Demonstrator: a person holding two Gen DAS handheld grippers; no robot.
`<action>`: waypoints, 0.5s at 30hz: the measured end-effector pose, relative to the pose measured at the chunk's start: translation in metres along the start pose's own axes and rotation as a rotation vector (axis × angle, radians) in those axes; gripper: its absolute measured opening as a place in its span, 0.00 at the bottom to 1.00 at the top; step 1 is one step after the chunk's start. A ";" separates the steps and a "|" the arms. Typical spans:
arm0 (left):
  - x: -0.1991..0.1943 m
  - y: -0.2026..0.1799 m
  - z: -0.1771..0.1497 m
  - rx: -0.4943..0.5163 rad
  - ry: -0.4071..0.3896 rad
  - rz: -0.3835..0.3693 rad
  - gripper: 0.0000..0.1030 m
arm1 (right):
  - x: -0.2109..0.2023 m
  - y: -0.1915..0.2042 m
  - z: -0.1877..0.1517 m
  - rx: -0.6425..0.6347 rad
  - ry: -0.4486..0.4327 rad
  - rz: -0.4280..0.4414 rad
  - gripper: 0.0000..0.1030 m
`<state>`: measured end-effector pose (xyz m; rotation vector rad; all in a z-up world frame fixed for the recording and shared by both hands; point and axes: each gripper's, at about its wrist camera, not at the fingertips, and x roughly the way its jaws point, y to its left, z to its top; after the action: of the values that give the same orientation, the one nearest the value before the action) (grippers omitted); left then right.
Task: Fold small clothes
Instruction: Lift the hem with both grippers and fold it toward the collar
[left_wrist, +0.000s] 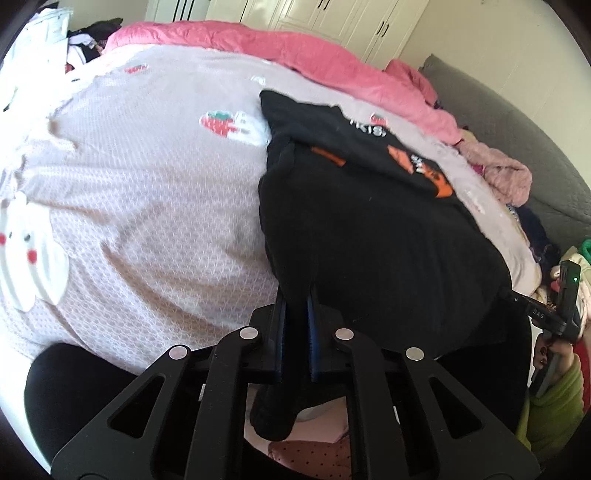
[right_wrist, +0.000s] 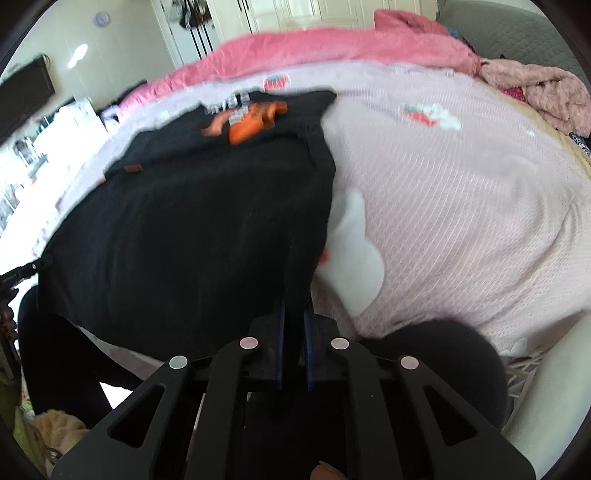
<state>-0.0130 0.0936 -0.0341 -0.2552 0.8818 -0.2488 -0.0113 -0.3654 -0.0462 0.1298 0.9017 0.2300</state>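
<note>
shirt: the black shirt (left_wrist: 369, 236) is lying on the pink bedspread (left_wrist: 147, 192), far part flat with the orange print (left_wrist: 424, 166) facing up, near edge lifted toward you by both grippers.

left gripper: your left gripper (left_wrist: 295, 295) is clamping down on a bunch of black cloth at the shirt's left near corner; some of it is hanging out behind the fingers.

right gripper: your right gripper (right_wrist: 293, 306) is pinching the right near corner the same way, fingers nearly together with cloth between them. You can also spot it at the right edge of the left view (left_wrist: 554, 310).

step, my guess: you're holding the hem at both corners and getting ready to carry it over the upper part, so probably about midway through this shirt.

doing it well: you're wanting both corners level and the hem taut between them, otherwise the fold is going crooked. Try landing the hem square near the print, then let go of both at once.

watch out: the right view is blurring, so slow down a bit. The left bunch is looking thick, and it could be dragging extra layers along.

background: a pink blanket (left_wrist: 295, 48) is piled along the far side.
</note>
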 end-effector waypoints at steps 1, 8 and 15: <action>-0.004 -0.001 0.003 -0.001 -0.010 -0.006 0.03 | -0.007 0.000 0.003 0.001 -0.025 0.011 0.07; -0.018 -0.007 0.037 0.008 -0.078 -0.013 0.03 | -0.032 -0.004 0.026 0.013 -0.147 0.026 0.07; -0.010 -0.005 0.086 -0.025 -0.123 -0.026 0.04 | -0.028 -0.009 0.078 0.045 -0.232 0.032 0.07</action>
<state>0.0474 0.1017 0.0271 -0.3020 0.7606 -0.2437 0.0349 -0.3822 0.0208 0.2081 0.6744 0.2192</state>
